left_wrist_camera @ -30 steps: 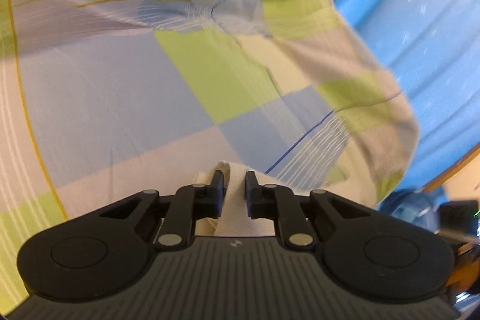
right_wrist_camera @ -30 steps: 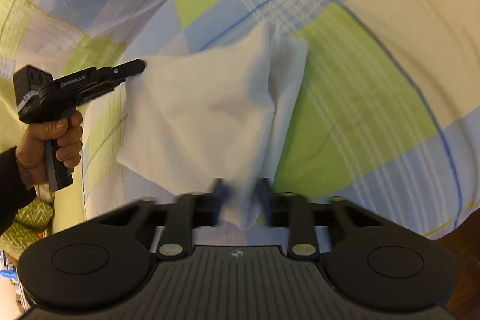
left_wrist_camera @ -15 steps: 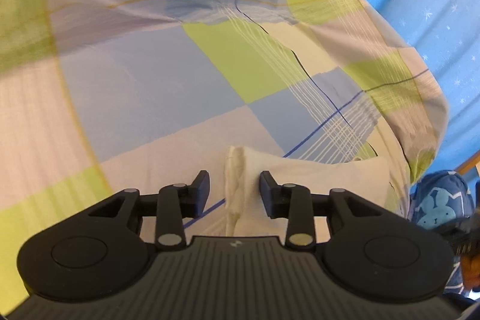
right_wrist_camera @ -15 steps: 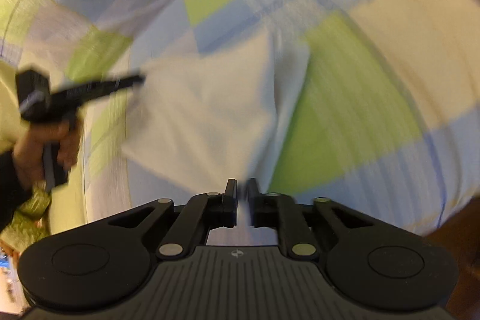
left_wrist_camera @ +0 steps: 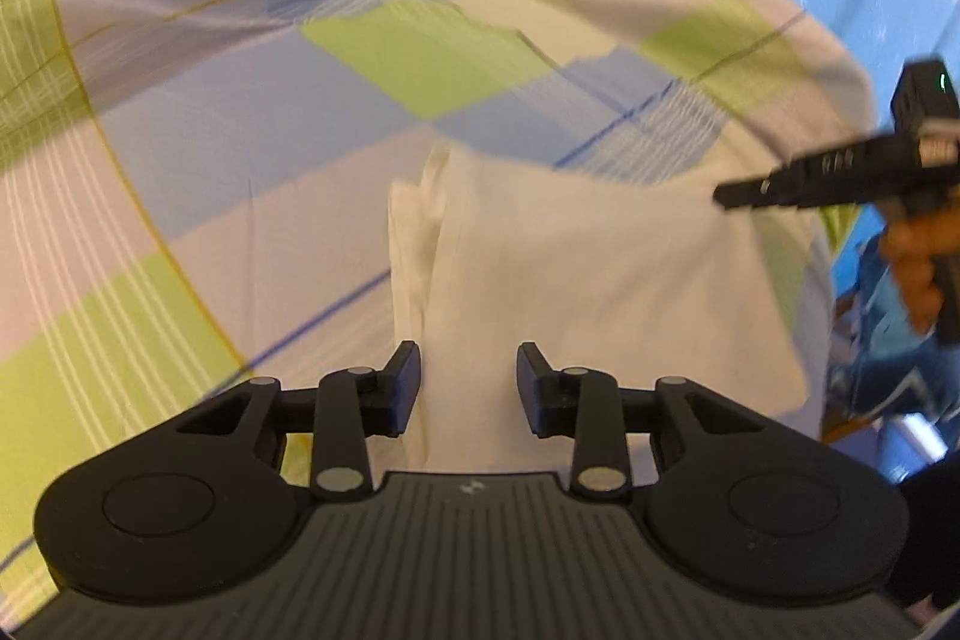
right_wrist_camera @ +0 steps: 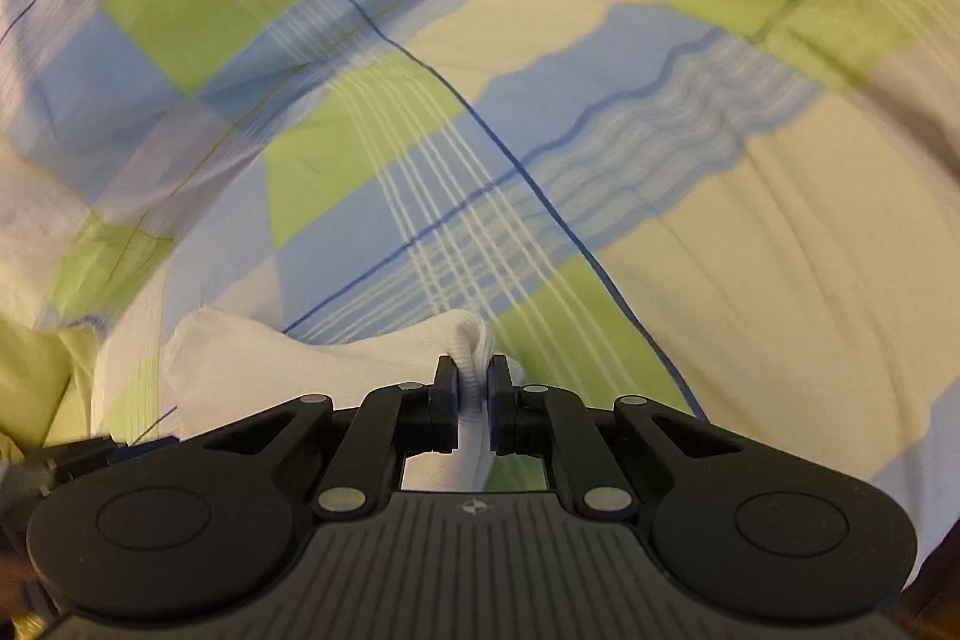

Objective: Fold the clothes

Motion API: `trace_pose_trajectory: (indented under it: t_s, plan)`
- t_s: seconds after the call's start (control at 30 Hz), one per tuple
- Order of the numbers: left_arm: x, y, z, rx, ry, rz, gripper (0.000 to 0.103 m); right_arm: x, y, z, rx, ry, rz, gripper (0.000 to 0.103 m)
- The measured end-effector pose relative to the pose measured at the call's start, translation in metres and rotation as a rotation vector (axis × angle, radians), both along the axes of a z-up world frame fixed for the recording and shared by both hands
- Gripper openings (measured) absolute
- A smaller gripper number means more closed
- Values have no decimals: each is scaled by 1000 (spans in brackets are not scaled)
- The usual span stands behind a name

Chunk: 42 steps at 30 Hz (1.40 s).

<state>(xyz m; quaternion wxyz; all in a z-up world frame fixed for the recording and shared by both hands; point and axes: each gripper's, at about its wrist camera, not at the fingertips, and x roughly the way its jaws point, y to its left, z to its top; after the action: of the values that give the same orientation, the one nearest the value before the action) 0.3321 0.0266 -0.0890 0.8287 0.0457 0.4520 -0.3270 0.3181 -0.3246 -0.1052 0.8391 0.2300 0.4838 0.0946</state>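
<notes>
The right gripper [right_wrist_camera: 474, 388] pinches only a thin corner of the white folded cloth [left_wrist_camera: 600, 280], so it may slip. The left gripper [left_wrist_camera: 468, 382] is open above the cloth and holds nothing, so the fold may sag onto the checked bedsheet [right_wrist_camera: 750, 220].

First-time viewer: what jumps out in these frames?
The white folded garment lying mid-frame on the green-and-blue checked bedsheet. In the right wrist view, the right gripper is shut on a bunched edge of it. In the left wrist view, the left gripper hangs open over the garment.
</notes>
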Motion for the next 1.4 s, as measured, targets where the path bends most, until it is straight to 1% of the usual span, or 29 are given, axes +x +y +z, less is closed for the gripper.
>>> trace_pose_trajectory:
  t_s: [0.03,0.07,0.1,0.17,0.23,0.3,0.33,0.43,0.5,0.53,0.6,0.63,0.67,0.77,0.8,0.9,0.97,1.0,1.07,1.1,1.13,1.17,1.2,1.27,1.3,1.33,1.4]
  plan:
    - [-3,2,-2,-5,-13,5,29,-1,1,-3,1,-4,6,18]
    - [-7,3,-3,-12,-25,11,29,-2,1,-6,4,-10,1,29]
    - [-10,5,-4,-14,-38,16,29,-3,0,-9,9,-19,-13,34]
    - [-16,9,-4,-14,-62,46,29,-10,-1,-12,22,-52,-47,35]
    - [-21,16,-5,-49,-53,92,29,-19,0,-12,15,-98,-72,35]
    - [-28,21,-5,-72,-53,107,23,-25,4,-14,12,-143,-76,36]
    - [-32,20,-5,-69,-63,96,20,-28,5,-16,8,-168,-75,36]
    - [-42,16,-8,-46,-113,69,20,-36,9,-21,-10,-258,-72,38]
    - [-47,14,-9,-36,-154,63,8,-42,11,-25,-20,-318,-69,38]
    - [-49,16,-9,-38,-170,66,5,-46,12,-27,-27,-349,-65,38]
    - [-58,17,-10,-24,-207,77,5,-55,14,-32,-43,-411,-59,38]
    - [-63,17,-11,-16,-226,83,5,-58,14,-34,-36,-428,-67,38]
    - [-68,18,-11,-8,-245,89,4,-61,14,-35,-15,-433,-83,39]
    - [-74,17,-13,-3,-262,121,5,-69,12,-34,51,-455,-118,43]
    - [-76,14,-13,9,-269,132,5,-74,15,-30,35,-470,-112,43]
    - [-84,5,-6,74,-277,178,6,-94,19,-19,-33,-504,-83,45]
    - [-96,-1,4,133,-273,213,6,-112,22,-9,-111,-542,-67,47]
    - [-105,-5,10,168,-291,199,6,-122,21,-5,-130,-559,-57,47]
    - [-124,-12,22,237,-331,161,8,-144,16,1,-120,-575,-44,47]
    - [-133,-15,27,265,-334,143,8,-156,15,5,-113,-582,-39,49]
    - [-142,-18,32,291,-345,115,9,-168,17,9,-114,-598,-9,49]
    - [-152,-22,36,324,-370,85,10,-180,23,15,-121,-623,42,51]
    - [-161,-26,39,362,-394,60,14,-190,31,18,-148,-638,102,51]
    - [-175,-35,41,429,-441,11,27,-207,50,19,-231,-651,238,51]
    - [-181,-39,41,456,-466,-15,30,-216,60,20,-273,-657,306,50]
    - [-186,-43,40,483,-493,-47,35,-223,72,21,-333,-670,369,50]
    - [-194,-52,33,540,-553,-115,38,-227,95,20,-479,-687,479,49]
